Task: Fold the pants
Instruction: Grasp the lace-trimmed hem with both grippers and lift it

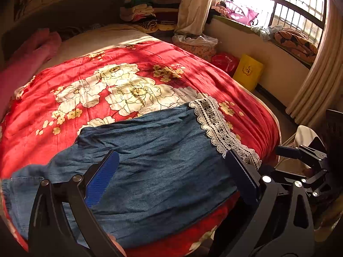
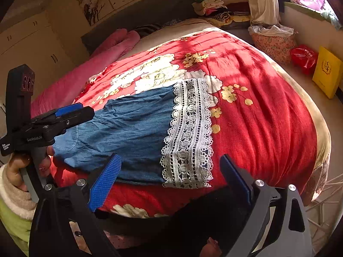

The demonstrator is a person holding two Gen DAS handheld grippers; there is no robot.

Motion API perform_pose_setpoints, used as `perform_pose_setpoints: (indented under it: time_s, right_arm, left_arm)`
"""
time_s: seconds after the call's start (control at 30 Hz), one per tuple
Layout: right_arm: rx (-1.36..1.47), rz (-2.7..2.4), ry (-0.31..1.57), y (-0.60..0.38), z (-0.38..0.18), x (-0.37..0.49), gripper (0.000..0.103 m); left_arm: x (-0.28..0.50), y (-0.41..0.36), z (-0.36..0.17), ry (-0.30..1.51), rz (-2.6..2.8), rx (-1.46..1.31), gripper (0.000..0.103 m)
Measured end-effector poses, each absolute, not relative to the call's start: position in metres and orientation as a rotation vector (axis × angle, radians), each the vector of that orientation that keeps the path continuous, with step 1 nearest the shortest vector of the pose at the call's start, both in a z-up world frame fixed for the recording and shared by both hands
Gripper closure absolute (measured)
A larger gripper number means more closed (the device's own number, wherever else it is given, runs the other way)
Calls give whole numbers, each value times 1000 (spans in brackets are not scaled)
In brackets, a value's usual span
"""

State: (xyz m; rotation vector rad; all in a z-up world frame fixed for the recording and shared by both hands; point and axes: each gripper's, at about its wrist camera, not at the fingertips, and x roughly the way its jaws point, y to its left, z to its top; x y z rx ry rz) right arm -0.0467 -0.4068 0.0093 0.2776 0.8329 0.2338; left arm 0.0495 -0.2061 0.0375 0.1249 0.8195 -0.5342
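Observation:
Blue denim pants with a white lace hem lie flat on a red floral quilt, near the bed's front edge. They also show in the right wrist view, lace hem to the right. My left gripper is open and empty, hovering over the denim. My right gripper is open and empty, just in front of the hem at the bed edge. The left gripper shows at the left of the right wrist view, over the waist end.
A pink blanket lies along the bed's far left. Piled clothes sit by the headboard. A yellow box, a red bag and a floral basket stand on the floor at right. A curtain hangs by the window.

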Motion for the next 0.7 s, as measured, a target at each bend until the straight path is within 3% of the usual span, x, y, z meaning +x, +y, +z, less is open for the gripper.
perform_pose_setpoints:
  time_s: [0.7]
  right_arm:
    - [425,259,932,-419,-35,-22,10]
  left_arm:
    - [127,-287,-4,897,-642,272,10]
